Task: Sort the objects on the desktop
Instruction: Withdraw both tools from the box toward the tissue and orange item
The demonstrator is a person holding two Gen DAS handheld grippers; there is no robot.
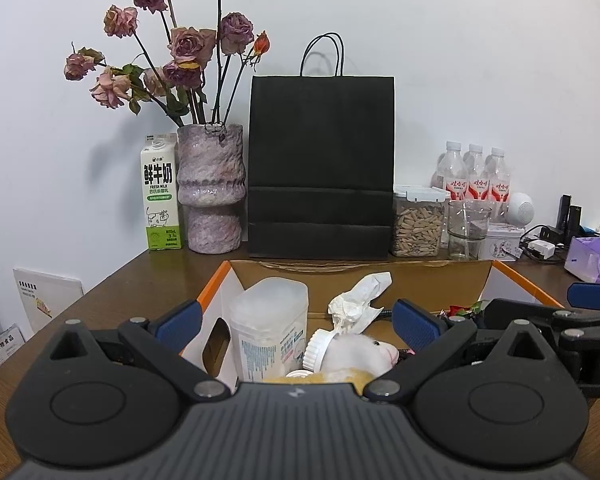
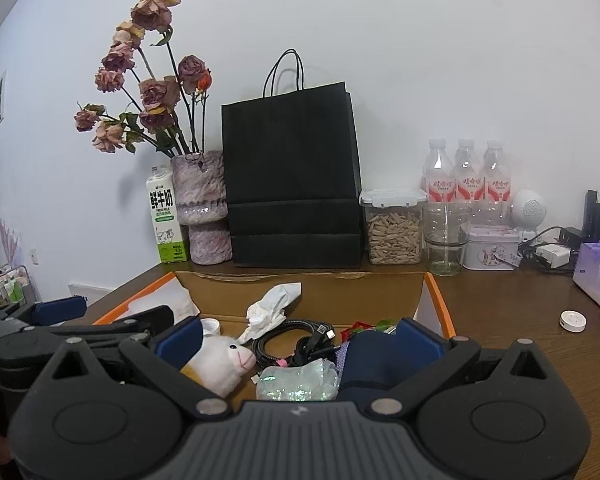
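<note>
An open cardboard box [image 1: 420,280] with orange edges lies on the brown desk. In the left wrist view it holds a translucent white container [image 1: 268,328], a crumpled tissue [image 1: 360,300] and a white plush toy [image 1: 360,354]. My left gripper [image 1: 298,322] hangs open over these, touching none. The right wrist view shows the same box [image 2: 300,292] with the plush toy [image 2: 224,360], a black cable [image 2: 296,340], a glittery clear packet [image 2: 296,384] and a dark blue pouch [image 2: 368,364]. My right gripper [image 2: 300,340] is open above them.
Along the wall stand a milk carton [image 2: 166,220], a vase of dried roses [image 2: 202,208], a black paper bag [image 2: 292,184], a seed jar [image 2: 394,228], a glass [image 2: 446,236], water bottles [image 2: 466,180] and a tin [image 2: 492,248]. A small white cap [image 2: 573,321] lies right of the box.
</note>
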